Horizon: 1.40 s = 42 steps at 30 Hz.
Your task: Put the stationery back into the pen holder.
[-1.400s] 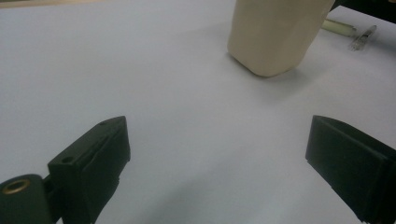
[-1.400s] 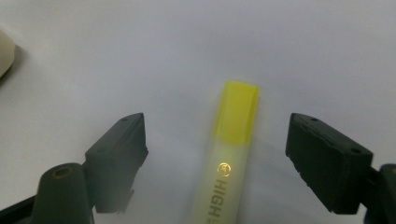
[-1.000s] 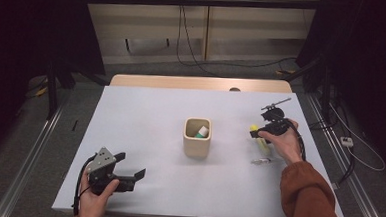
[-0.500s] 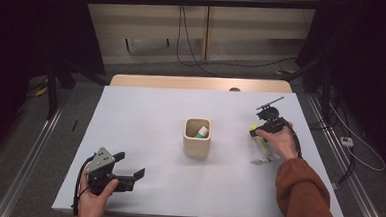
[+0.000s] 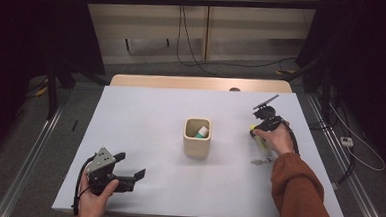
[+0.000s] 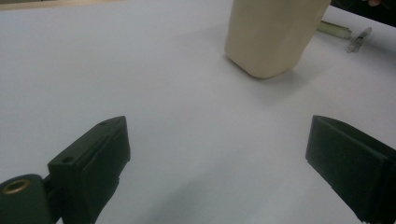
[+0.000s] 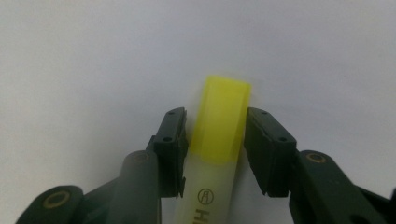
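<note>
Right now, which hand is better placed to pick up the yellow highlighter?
The right. The right gripper already has its fingers on either side of the yellow highlighter and has just been closing. The left gripper sits open near the table's front edge.

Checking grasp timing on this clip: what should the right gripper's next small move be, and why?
Probably finish closing. The right gripper straddles the yellow highlighter lying on the white table; its jaws have just been closing, one seems against the barrel, the other with a thin gap. Then lift, likely toward the beige cup.
</note>
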Available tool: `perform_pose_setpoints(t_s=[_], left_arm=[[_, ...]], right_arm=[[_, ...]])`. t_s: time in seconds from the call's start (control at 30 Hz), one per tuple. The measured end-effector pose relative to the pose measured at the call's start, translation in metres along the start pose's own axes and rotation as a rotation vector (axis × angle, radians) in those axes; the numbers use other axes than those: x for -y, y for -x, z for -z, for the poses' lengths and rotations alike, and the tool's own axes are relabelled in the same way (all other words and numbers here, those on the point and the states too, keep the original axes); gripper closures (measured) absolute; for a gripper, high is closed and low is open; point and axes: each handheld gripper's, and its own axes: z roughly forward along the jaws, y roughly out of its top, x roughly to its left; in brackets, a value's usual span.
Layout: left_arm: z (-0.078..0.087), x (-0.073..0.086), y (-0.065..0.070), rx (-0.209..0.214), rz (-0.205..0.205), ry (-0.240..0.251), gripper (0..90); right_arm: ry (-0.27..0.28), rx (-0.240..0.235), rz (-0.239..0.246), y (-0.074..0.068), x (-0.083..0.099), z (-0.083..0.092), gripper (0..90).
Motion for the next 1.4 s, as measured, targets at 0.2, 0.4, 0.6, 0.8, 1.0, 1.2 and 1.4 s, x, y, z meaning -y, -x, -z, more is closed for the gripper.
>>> perform_pose_setpoints(t_s=[0.2,0.4,0.6,0.8,1.0,1.2,1.4], left_arm=[[-0.001,0.000,0.000,-0.002,0.002,-0.010,6.5],[-0.002,0.001,0.001,0.005,0.000,-0.019,6.5],[-0.002,0.001,0.000,0.003,0.003,-0.020,6.5],[-0.001,0.001,0.001,0.002,0.002,-0.019,6.5],[-0.001,0.001,0.000,-0.002,0.004,-0.020,6.5],[0.000,0.001,0.000,-0.008,-0.001,-0.014,6.5],[0.001,0.001,0.000,-0.004,0.004,-0.010,6.5]], right_arm=[[-0.028,0.000,-0.017,-0.002,-0.004,0.000,67.4],[-0.026,0.012,-0.021,-0.003,-0.004,0.001,67.6],[0.023,0.012,-0.019,-0.002,-0.002,0.003,67.6],[0.118,0.000,-0.025,-0.003,0.000,0.014,67.6],[0.215,-0.028,0.000,-0.014,0.004,0.023,67.6],[0.324,-0.046,0.009,-0.019,0.006,0.037,67.6],[0.407,-0.077,0.021,-0.026,0.013,0.045,67.6]])
